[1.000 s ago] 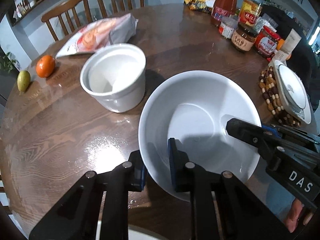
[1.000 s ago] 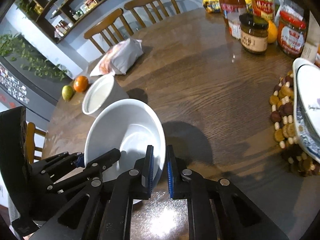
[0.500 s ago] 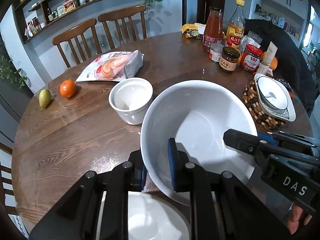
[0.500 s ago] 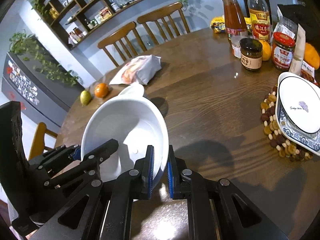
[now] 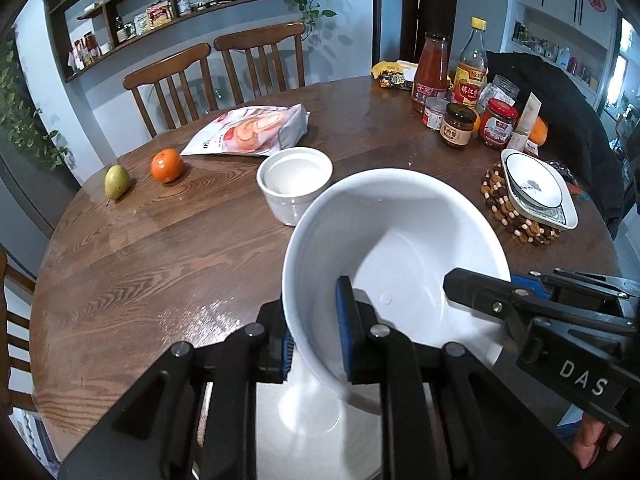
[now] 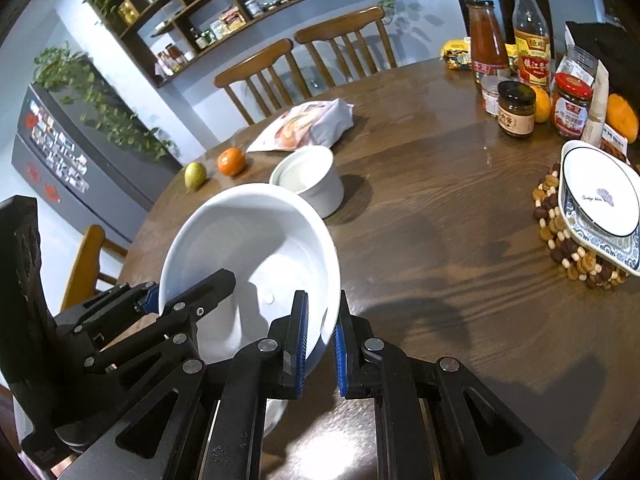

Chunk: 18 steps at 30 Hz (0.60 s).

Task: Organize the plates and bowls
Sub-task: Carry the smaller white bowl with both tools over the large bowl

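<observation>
A large white bowl is held in the air above the wooden table, tilted, by both grippers. My left gripper is shut on its near-left rim. My right gripper is shut on its right rim; the bowl also shows in the right wrist view. A white plate lies beneath it at the table's near edge. A small white deep bowl stands beyond. A patterned square dish rests on a beaded trivet at the right.
A snack bag, an orange and a pear lie at the far left. Jars and sauce bottles crowd the far right. Two wooden chairs stand behind the table.
Both grippers have lifted the large bowl off the table and drawn it back toward the near edge. The white plate has come into view beneath it.
</observation>
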Each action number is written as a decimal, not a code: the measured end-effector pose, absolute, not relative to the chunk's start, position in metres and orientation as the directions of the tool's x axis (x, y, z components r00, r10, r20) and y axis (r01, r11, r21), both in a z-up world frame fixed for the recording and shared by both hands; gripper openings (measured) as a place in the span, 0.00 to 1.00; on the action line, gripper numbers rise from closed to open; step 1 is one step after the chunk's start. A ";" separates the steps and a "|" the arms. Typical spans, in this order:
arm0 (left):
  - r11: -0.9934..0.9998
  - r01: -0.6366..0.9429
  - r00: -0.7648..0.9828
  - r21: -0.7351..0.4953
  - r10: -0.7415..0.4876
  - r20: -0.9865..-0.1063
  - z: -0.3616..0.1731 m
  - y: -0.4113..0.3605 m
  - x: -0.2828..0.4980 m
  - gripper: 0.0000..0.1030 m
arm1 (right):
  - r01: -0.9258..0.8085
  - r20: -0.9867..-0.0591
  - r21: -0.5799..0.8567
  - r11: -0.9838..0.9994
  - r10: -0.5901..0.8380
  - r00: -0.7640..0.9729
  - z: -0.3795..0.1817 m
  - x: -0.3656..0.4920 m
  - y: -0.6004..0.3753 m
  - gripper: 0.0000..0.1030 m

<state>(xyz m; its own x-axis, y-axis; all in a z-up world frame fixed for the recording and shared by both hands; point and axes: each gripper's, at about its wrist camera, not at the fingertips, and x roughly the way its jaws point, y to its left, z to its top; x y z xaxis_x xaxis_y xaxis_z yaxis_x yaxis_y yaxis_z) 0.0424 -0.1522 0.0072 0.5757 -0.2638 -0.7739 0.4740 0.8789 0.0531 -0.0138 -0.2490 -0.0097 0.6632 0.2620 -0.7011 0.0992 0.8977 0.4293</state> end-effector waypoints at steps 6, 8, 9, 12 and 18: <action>0.888 0.457 0.582 0.051 -0.255 -0.772 0.008 -0.130 0.032 0.16 | 0.075 -0.708 0.424 0.902 0.279 0.648 -0.011 -0.021 -0.229 0.13; 0.891 0.451 0.580 0.051 -0.249 -0.776 0.006 -0.124 0.029 0.16 | 0.069 -0.712 0.421 0.905 0.282 0.643 -0.011 -0.022 -0.222 0.13; 0.892 0.449 0.579 0.051 -0.248 -0.777 0.005 -0.121 0.028 0.16 | 0.065 -0.715 0.419 0.906 0.285 0.638 -0.011 -0.022 -0.219 0.13; 0.896 0.442 0.571 0.045 -0.243 -0.784 0.002 -0.111 0.026 0.16 | 0.056 -0.723 0.413 0.909 0.290 0.628 -0.013 -0.024 -0.210 0.13; 0.903 0.428 0.556 0.037 -0.231 -0.798 -0.007 -0.094 0.021 0.16 | 0.039 -0.740 0.402 0.915 0.300 0.602 -0.019 -0.025 -0.192 0.13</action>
<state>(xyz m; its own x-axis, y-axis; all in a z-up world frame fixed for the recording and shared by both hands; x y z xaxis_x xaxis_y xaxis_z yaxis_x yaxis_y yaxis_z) 0.0209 -0.0944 -0.0066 0.5562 -0.2309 -0.7983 0.4281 0.9030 0.0372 -0.0245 -0.1921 -0.0189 0.6018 0.2995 -0.7404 0.0390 0.9149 0.4018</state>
